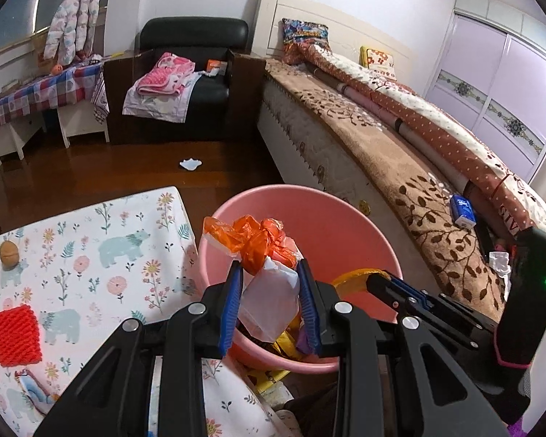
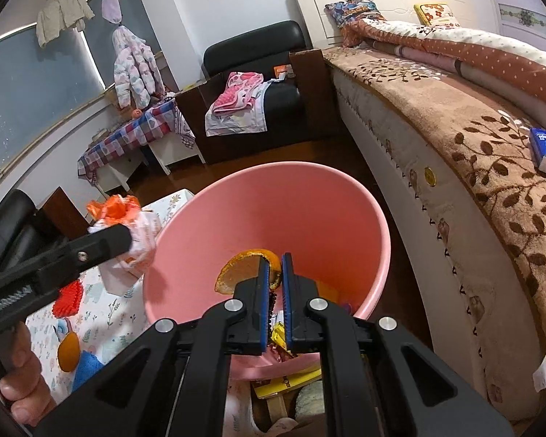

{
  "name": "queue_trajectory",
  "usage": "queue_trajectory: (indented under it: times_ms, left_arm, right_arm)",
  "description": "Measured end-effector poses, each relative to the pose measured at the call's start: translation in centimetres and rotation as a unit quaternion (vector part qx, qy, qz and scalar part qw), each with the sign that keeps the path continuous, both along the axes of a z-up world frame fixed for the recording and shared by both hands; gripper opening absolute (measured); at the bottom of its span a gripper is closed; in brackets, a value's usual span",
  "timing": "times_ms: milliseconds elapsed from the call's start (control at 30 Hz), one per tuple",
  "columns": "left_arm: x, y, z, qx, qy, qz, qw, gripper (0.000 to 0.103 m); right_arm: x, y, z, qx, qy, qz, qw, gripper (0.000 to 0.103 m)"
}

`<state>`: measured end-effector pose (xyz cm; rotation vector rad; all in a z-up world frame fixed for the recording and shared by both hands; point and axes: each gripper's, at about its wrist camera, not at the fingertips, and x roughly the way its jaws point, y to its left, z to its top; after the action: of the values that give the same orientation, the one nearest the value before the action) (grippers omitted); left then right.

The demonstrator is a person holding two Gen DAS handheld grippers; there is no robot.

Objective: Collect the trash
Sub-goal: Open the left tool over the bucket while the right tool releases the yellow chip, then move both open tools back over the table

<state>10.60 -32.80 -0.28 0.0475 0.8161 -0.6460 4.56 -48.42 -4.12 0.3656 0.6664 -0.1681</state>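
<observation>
left tool clamps crinkled plastic bag | right tool pinches curved orange peel | round pink bucket

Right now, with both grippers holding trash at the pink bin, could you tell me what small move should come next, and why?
Probably open the right gripper: its orange peel already hangs inside the pink bin. The left gripper with the tied bag sits nearer the rim.

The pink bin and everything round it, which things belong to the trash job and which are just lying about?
Job:
pink bin
orange and white bag in left gripper
orange peel in right gripper
red foam net
white scrap on floor

Lying about:
blue tissue pack
pink blanket
puffer jacket
</observation>
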Motion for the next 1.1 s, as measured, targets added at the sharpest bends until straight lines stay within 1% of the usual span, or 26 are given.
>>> queue_trajectory:
  times_ms: [267, 533, 600, 633, 667, 833, 933, 1100]
  left_arm:
    - [0.7, -0.6, -1.6, 0.008, 0.017, 0.008, 0.9998, 0.03]
    - [0.7, -0.8, -1.6, 0.008, 0.014, 0.014, 0.9998, 0.03]
    - [0.7, -0.7, -1.4, 0.005, 0.016, 0.015, 0.9998, 0.032]
    - [0.7, -0.5, -1.3, 0.003, 0.016, 0.015, 0.9997, 0.036]
    - [0.6, -0.4, -1.2, 0.001, 0.016, 0.015, 0.9997, 0.04]
    - [0.3, 0.2, -0.4, -0.008, 0.014, 0.017, 0.9997, 0.041]
    - [0.0, 0.6, 0.2, -0.014, 0.013, 0.017, 0.9997, 0.043]
    - [-0.9, 1.5, 1.4, -0.021, 0.002, 0.02, 0.9996, 0.044]
  right_arm:
    - [0.1, 0.1, -0.3, -0.002, 0.002, -0.005, 1.0, 0.007]
    - [0.1, -0.2, -0.6, 0.021, 0.013, -0.009, 1.0, 0.008]
    - [0.0, -0.4, -0.5, 0.025, 0.011, -0.009, 1.0, 0.015]
    - [-0.1, -0.4, -0.4, 0.026, 0.008, -0.008, 1.0, 0.024]
    - [-0.1, -0.5, -0.3, 0.025, 0.005, -0.007, 1.0, 0.03]
    - [-0.4, -0.1, 0.7, 0.011, -0.005, -0.005, 1.0, 0.031]
    - [-0.9, 0.2, 1.2, 0.005, -0.01, -0.005, 1.0, 0.031]
    - [-1.9, 0.6, 2.0, -0.003, -0.021, -0.007, 1.0, 0.031]
